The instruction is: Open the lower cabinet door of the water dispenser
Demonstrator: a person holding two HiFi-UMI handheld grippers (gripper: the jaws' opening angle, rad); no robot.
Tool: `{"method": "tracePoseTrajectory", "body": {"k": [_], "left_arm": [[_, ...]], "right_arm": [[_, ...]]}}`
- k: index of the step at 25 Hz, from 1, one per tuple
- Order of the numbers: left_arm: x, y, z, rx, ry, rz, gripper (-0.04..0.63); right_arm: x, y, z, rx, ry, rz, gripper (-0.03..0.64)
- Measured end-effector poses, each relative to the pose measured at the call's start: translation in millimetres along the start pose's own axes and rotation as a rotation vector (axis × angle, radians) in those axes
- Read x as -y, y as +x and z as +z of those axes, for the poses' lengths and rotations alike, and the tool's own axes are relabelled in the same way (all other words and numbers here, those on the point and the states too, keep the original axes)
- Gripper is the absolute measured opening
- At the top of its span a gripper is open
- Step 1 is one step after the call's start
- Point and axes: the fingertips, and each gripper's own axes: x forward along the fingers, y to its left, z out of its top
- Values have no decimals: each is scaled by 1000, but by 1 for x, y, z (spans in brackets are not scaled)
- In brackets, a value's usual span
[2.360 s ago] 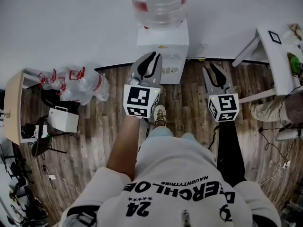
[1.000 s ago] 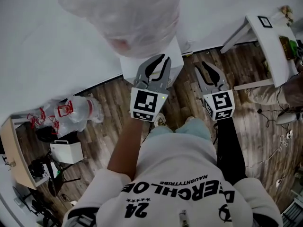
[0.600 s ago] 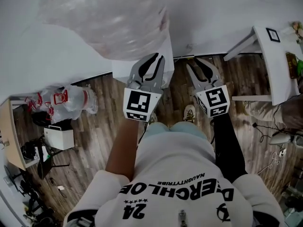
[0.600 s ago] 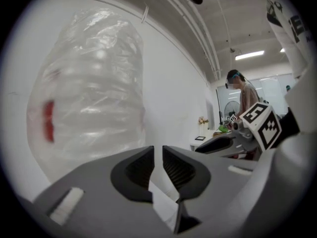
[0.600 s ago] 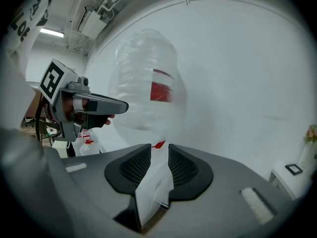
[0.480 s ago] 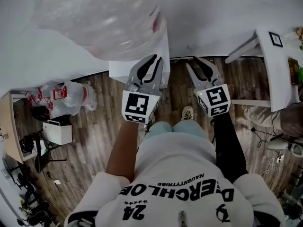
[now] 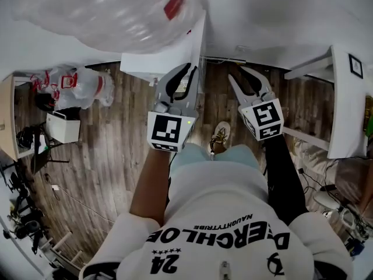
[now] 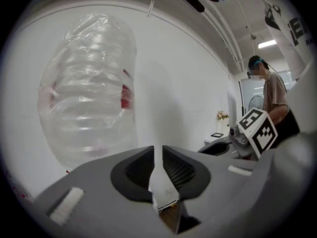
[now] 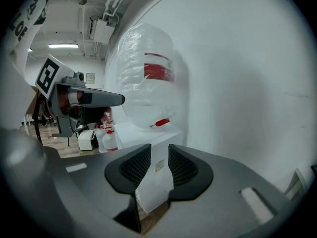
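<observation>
The white water dispenser (image 7: 166, 57) stands against the wall, and a big clear bottle (image 7: 105, 10) sits on top of it. Its lower cabinet door is hidden from above. My left gripper (image 7: 187, 72) hangs shut and empty just in front of the dispenser's right side. In the left gripper view the bottle (image 8: 89, 113) looms over the left gripper (image 8: 162, 150), and the dispenser body (image 8: 166, 195) shows below the tips. My right gripper (image 7: 242, 74) is open and empty, further right. The right gripper (image 9: 159, 150) frames the dispenser's labelled side (image 9: 156, 177) between its jaws.
Several empty bottles (image 7: 76, 89) and a white box (image 7: 61, 127) lie on the wood floor at the left. A white table (image 7: 344, 98) stands at the right, with cables under it. My shoe (image 7: 220, 134) is near the dispenser. Another person (image 8: 270, 90) stands behind.
Both grippers have come down and forward beside the dispenser, which now lies left of them in the head view. Neither gripper's jaws have changed.
</observation>
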Motion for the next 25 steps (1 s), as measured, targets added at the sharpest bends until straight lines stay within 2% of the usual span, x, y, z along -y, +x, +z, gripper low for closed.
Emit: {"method": "tracePoseTrajectory", "body": {"k": [8, 13, 25], "left_arm": [[18, 0, -34, -82, -8, 13, 54], [25, 2, -63, -140, -26, -6, 54], [39, 6, -151, -319, -66, -70, 60]], "right_arm": [[-9, 9, -39, -39, 36, 57, 91], [-11, 17, -74, -108, 27, 64, 91], [-27, 39, -135, -203, 93, 80, 100]]}}
